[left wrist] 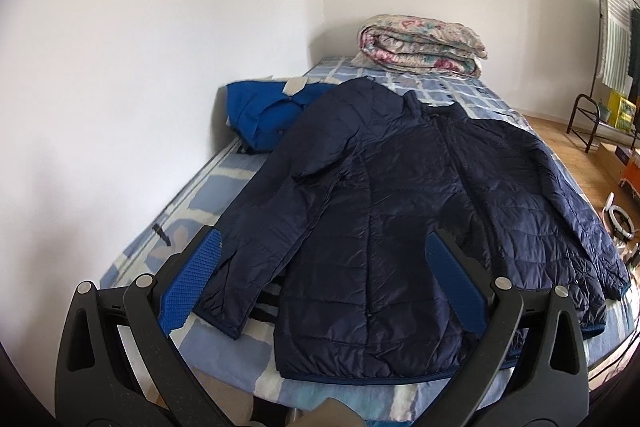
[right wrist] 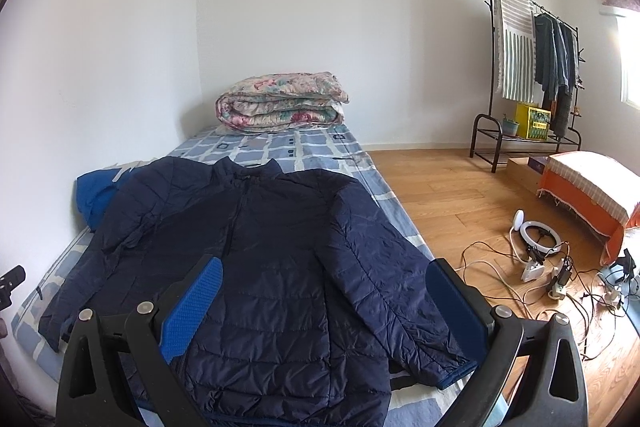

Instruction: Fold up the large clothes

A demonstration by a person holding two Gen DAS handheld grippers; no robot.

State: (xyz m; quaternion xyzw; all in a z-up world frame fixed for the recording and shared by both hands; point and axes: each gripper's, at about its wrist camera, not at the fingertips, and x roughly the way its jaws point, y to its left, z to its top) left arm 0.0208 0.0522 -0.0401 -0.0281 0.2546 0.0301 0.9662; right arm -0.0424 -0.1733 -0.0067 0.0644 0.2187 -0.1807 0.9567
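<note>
A dark navy quilted jacket [left wrist: 400,211] lies spread flat, front up, on a bed with a blue patterned sheet [left wrist: 452,87]. Both sleeves lie out to the sides. It also shows in the right wrist view [right wrist: 272,267]. My left gripper [left wrist: 324,259] is open and empty, held above the jacket's hem near the foot of the bed. My right gripper [right wrist: 324,279] is open and empty, held above the jacket's lower right part. Neither touches the cloth.
A bright blue garment [left wrist: 264,115] lies by the wall beside the jacket. A folded floral quilt [right wrist: 280,103] sits at the bed's head. To the right are wooden floor, cables and a ring light [right wrist: 536,251], an orange-covered stool [right wrist: 592,195] and a clothes rack [right wrist: 532,67].
</note>
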